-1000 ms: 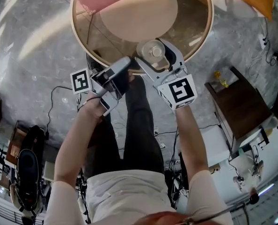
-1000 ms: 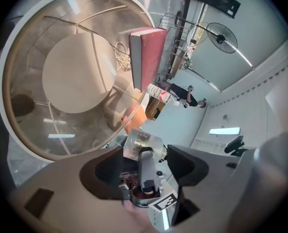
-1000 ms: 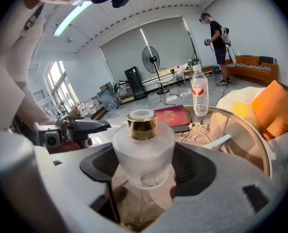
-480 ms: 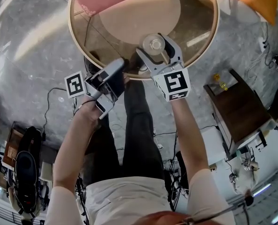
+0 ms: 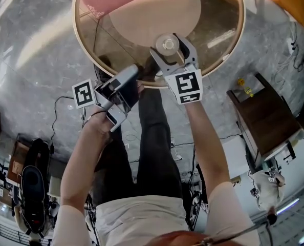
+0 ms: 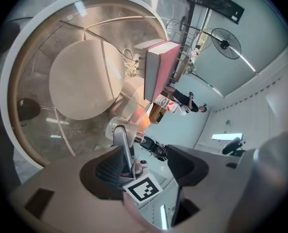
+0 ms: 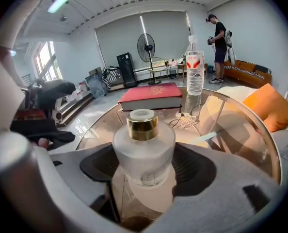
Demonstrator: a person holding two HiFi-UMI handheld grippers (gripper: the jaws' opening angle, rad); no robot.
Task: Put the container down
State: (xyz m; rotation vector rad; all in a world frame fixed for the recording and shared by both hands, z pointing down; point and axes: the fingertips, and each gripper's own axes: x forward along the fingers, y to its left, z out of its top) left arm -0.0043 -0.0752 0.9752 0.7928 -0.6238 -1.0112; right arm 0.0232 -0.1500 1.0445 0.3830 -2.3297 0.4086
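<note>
The right tool [image 7: 145, 169] is pinching a squat frosted-glass container with a gold collar and white cap [image 7: 143, 149]; its two dark ribbed pads press on opposite sides of the frosted body, and the container stands upright between them. In the head view this tool [image 5: 171, 48] reaches over the near part of a round glass-topped bench with a pale rim [image 5: 75, 24], with the container [image 5: 167, 43] inside the rim, above the glass; whether its base touches the glass I cannot tell. The left tool [image 6: 144, 166] has its jaws spread with nothing gripped; through the gap its view shows only the right tool's marker cube, some way off. In the head view the left tool [image 5: 133, 74] sits at the bench's near edge, just beside the right one but apart from it. Farther back on the glass lies a thick red hardcover book [image 7: 151, 95], flat; a clear plastic water bottle with a red label [image 7: 194, 74] stands upright to the book's right; an orange cushion [image 7: 272, 106] lies at the far right.
</note>
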